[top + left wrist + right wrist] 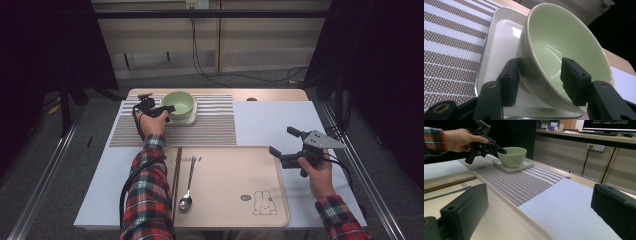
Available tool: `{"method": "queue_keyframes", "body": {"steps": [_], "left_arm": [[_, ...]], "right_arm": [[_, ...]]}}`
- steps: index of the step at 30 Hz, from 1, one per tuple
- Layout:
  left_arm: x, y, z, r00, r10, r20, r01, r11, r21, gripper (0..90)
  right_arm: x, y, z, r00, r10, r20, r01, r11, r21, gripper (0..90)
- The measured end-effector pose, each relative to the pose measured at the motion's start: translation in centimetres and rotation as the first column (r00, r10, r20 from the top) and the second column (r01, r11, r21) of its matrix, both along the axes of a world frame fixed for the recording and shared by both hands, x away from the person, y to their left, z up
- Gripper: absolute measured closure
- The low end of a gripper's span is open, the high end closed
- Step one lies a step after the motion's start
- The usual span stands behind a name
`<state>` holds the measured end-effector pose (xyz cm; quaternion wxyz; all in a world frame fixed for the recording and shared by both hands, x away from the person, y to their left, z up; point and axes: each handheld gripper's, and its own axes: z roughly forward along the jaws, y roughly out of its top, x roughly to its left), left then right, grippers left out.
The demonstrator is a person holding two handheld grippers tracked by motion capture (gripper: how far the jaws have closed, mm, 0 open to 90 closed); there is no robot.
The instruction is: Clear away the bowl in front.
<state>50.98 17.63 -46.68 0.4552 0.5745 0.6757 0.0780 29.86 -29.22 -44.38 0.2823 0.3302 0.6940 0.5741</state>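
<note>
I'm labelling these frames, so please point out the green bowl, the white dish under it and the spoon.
green bowl [564, 47], left gripper view, on its inner wall.
white dish [501, 45], left gripper view, on its bare floor left of the bowl.
spoon [186, 202], high view, on its scoop end, on the beige tray.

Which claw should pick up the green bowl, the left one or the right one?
Probably the left. The left claw already has the green bowl's rim between its jaws, one inside, one outside. The right claw hangs open, far off beside the tray.
</note>
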Motion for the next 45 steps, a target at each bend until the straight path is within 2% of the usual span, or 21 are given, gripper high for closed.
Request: {"method": "queue_keyframes", "body": {"steps": [1,2,7,10,13,15,19,22,24,25,27,29,31,34,39,45], "left_arm": [[0.0,0.0,0.0,0.9999,0.011,0.001,-0.011,0.9999,-0.006,50.7],[-0.1,-0.1,0.0,0.9999,0.016,0.005,-0.016,0.9999,0.006,51.3],[-0.2,-0.1,0.0,0.9996,0.024,-0.013,-0.024,0.9997,-0.003,56.3],[-0.3,-0.2,-0.1,0.9995,0.015,-0.028,-0.015,0.9997,0.018,62.6],[-0.2,-0.4,-0.3,0.9988,0.04,-0.027,-0.04,0.9991,-0.01,64.7],[-0.1,-0.6,-0.1,0.9984,0.047,-0.032,-0.047,0.9988,0.012,66.5],[0.1,-0.5,0.0,0.9968,0.067,-0.042,-0.065,0.9965,0.052,75.7],[0.1,-0.5,-0.2,0.9946,0.096,-0.039,-0.094,0.9947,0.042,81.0],[0.3,-0.5,-0.2,0.9957,0.083,-0.041,-0.081,0.9959,0.039,82.0],[0.4,-0.6,-0.1,0.9943,0.097,-0.044,-0.095,0.9947,0.038,82.0],[0.5,-0.5,0.1,0.9948,0.092,-0.044,-0.091,0.9954,0.03,81.6],[0.5,-0.4,0.5,0.9952,0.09,-0.039,-0.088,0.995,0.047,81.6],[0.5,-0.3,1.0,0.9961,0.084,-0.027,-0.084,0.9962,0.023,81.6],[0.2,-0.1,1.8,0.997,0.072,-0.028,-0.072,0.9972,0.023,81.7],[-0.5,0.0,2.7,0.9991,0.027,-0.033,-0.026,0.9995,0.02,81.6],[-1.6,0.0,3.8,0.9983,-0.043,-0.039,0.043,0.999,0.012,81.5]], "right_arm": [[0.0,0.0,0.0,1.0,0.004,0.001,-0.004,1.0,-0.003,0.8],[0.0,0.0,0.0,1.0,0.001,0.001,-0.001,1.0,0.001,0.8],[0.0,0.0,0.0,1.0,0.007,0.002,-0.007,1.0,-0.001,0.8],[0.0,0.0,0.0,1.0,0.006,0.003,-0.006,1.0,-0.001,0.8],[0.0,0.0,0.0,1.0,0.005,0.002,-0.005,1.0,-0.004,0.8],[0.0,0.0,0.0,1.0,0.005,0.003,-0.005,1.0,-0.004,0.8],[0.0,0.0,0.0,1.0,0.002,0.002,-0.002,1.0,-0.002,0.8],[0.0,0.0,0.0,1.0,0.007,0.002,-0.007,1.0,-0.005,0.8],[0.0,-0.1,0.0,1.0,0.006,0.002,-0.006,1.0,-0.003,0.8],[0.0,-0.1,0.1,1.0,0.003,0.003,-0.003,1.0,-0.006,0.8],[0.0,-0.1,0.0,1.0,0.008,0.004,-0.008,1.0,-0.007,0.8],[0.0,-0.1,0.0,0.9999,0.011,0.003,-0.011,1.0,-0.007,0.8],[0.1,-0.1,0.0,0.9999,0.01,0.004,-0.01,1.0,-0.008,0.8],[0.1,-0.1,0.0,1.0,0.006,0.003,-0.006,1.0,-0.007,0.8],[0.1,-0.1,0.0,1.0,0.008,0.005,-0.008,1.0,-0.006,0.8],[0.0,-0.1,0.0,1.0,0.006,0.004,-0.006,1.0,-0.002,0.8]]}}
